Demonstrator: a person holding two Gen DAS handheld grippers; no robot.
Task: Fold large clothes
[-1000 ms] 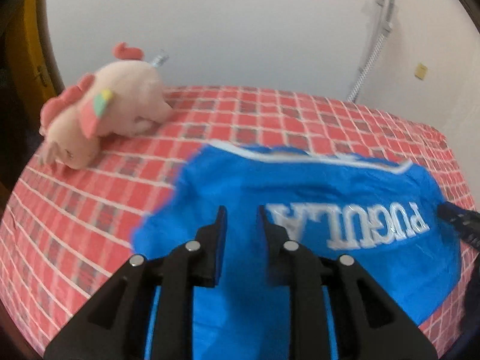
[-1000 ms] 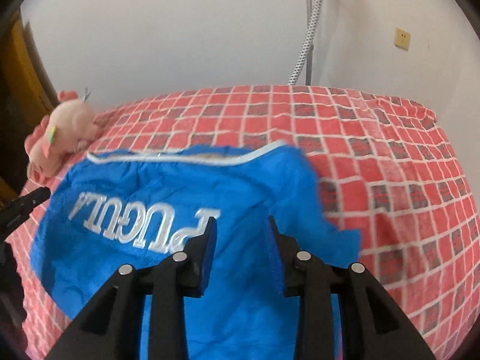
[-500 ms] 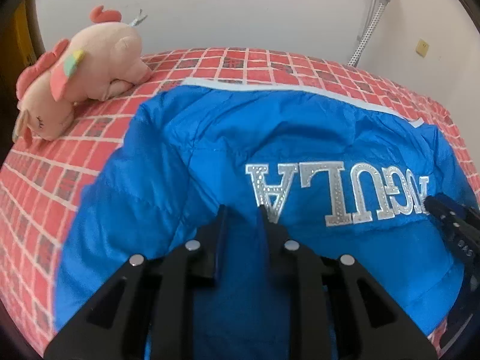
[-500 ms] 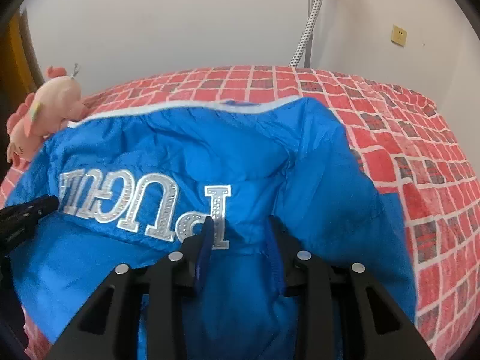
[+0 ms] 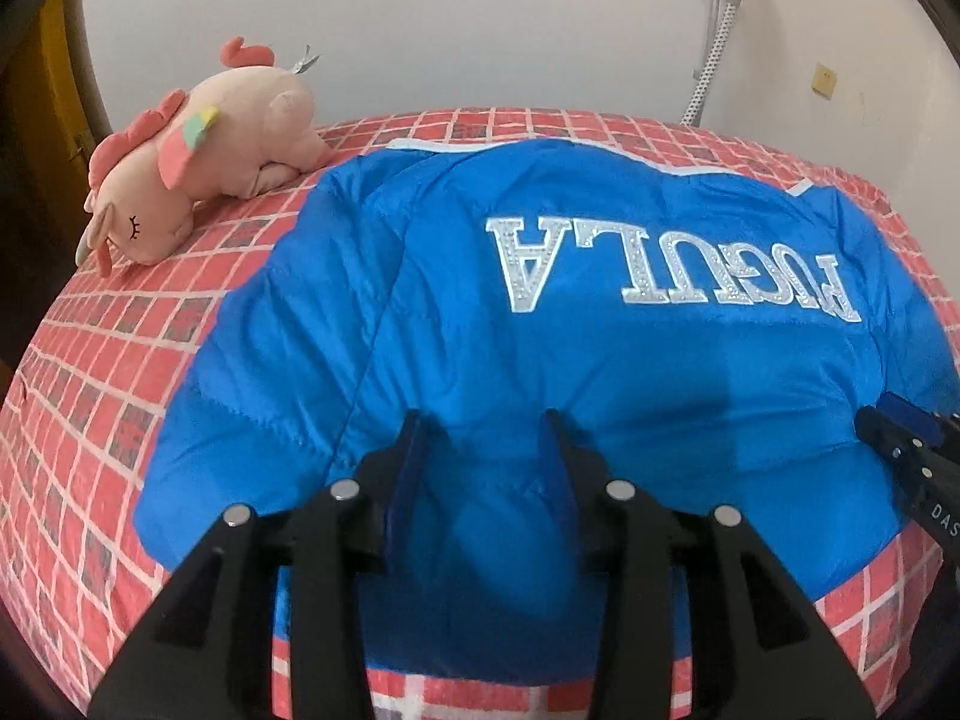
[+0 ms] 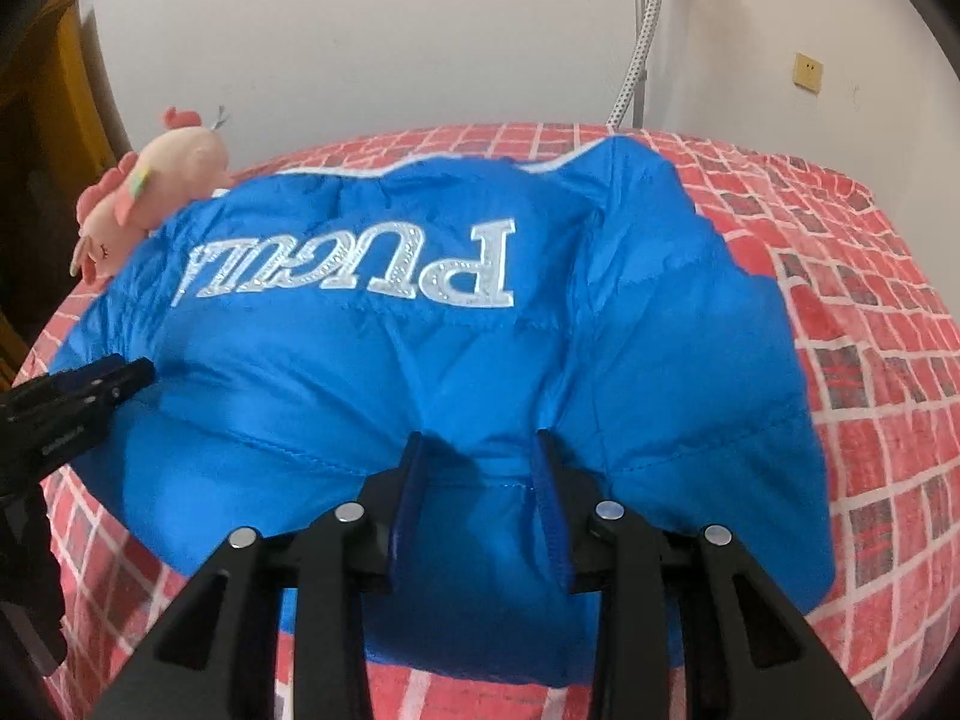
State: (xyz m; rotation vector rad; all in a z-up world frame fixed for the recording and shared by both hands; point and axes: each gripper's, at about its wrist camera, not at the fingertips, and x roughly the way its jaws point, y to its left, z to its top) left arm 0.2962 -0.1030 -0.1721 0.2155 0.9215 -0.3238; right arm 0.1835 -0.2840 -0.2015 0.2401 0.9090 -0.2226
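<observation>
**Blue jacket laid on the bed, one gripper letting go**

The blue jacket (image 5: pixel 600 360) lies spread on the red checked bed cover (image 5: pixel 120 360), with its silver lettering (image 6: pixel 360 270) facing up and reading upside down from the grippers' side. The near edge of the jacket is under both tools.

The left gripper (image 5: pixel 486 426) has just been opening; its jaws stand apart over the fabric and the pads do not seem to press on it any more. The right gripper (image 6: pixel 480 444) keeps a bunched fold of the near edge between its jaws, and the cloth there is pinched and puckered (the grip looks firm).

What could go wrong from here is judged as follows. If the right side is lifted or pulled while the left side is already free, the slippery padded cloth may slide and the jacket may end up crooked. If the left jaws catch a seam when leaving, they may drag the edge. The pink plush toy (image 5: pixel 198 150) lies near the far left corner, and a wide fold toward it may push against it.
</observation>
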